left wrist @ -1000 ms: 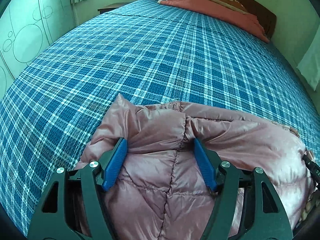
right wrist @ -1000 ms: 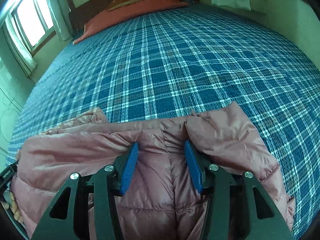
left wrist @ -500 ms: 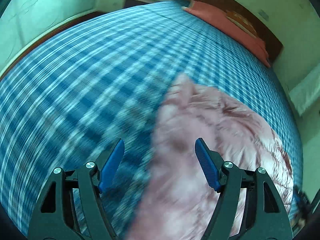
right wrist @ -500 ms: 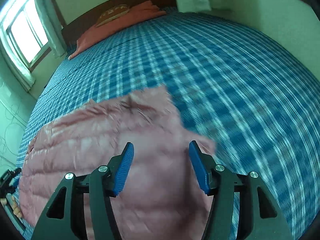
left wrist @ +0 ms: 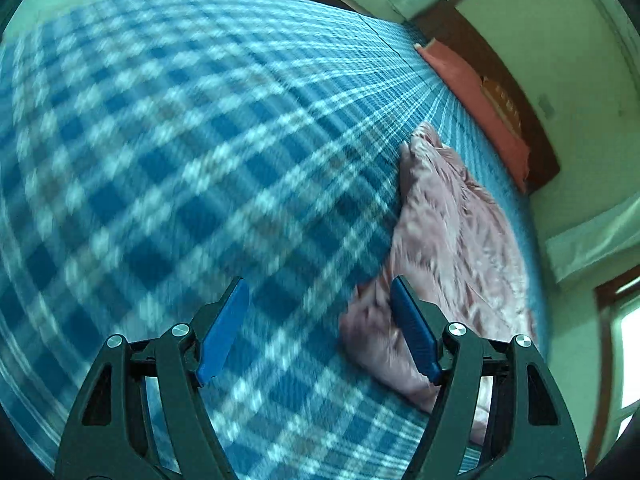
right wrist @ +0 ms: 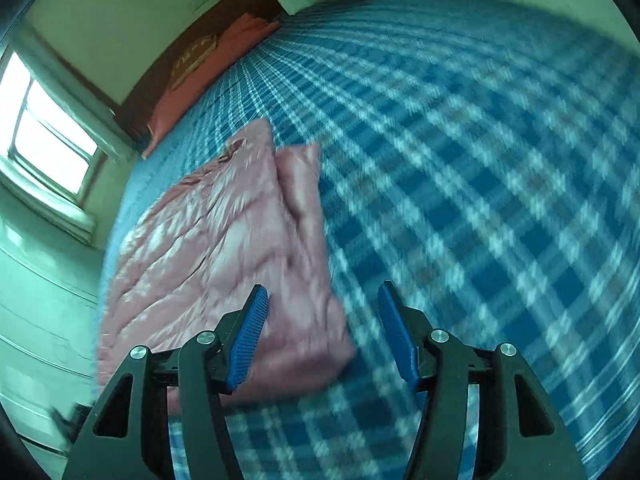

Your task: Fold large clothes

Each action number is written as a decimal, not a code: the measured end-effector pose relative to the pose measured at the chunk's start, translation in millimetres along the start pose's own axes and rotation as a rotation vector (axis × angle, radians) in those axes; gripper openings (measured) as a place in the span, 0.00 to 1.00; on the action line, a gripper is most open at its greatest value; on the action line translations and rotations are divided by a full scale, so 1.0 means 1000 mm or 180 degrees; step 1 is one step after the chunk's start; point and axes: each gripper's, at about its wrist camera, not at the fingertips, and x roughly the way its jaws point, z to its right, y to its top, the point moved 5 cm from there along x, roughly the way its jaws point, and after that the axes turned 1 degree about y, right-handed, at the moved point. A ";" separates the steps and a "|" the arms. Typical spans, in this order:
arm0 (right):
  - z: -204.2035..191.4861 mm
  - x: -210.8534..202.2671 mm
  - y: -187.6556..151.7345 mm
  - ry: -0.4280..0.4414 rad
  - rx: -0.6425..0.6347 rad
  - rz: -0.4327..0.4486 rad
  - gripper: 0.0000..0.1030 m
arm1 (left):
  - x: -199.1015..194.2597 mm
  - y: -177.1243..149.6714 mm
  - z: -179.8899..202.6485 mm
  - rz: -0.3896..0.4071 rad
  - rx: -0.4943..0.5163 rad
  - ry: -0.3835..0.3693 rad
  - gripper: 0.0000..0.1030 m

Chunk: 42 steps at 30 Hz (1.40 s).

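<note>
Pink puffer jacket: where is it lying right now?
The pink puffer jacket lies folded on the blue plaid bedspread, left of the open right gripper in the right wrist view and right of the left gripper in the left wrist view.

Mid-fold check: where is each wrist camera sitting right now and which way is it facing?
Left wrist: on the left gripper, angled down over the plaid bedspread; pink puffer jacket at right; only its own open blue-padded fingers show.
Right wrist: on the right gripper, angled down at the bedspread; jacket at left; only its own open fingers show.
Shared: jacket, bedspread, red pillow.
</note>
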 end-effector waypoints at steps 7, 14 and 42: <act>0.003 0.016 -0.031 0.0578 0.0596 -0.0064 0.56 | 0.001 -0.034 0.014 -0.0062 -0.0102 -0.0287 0.72; -0.001 0.033 -0.040 0.0730 0.0796 0.0072 0.56 | 0.013 -0.038 0.025 -0.0001 -0.0199 -0.0323 0.76; -0.014 0.056 -0.034 0.0936 0.0852 0.0269 0.20 | 0.036 -0.025 0.063 0.0113 -0.0072 -0.0462 0.11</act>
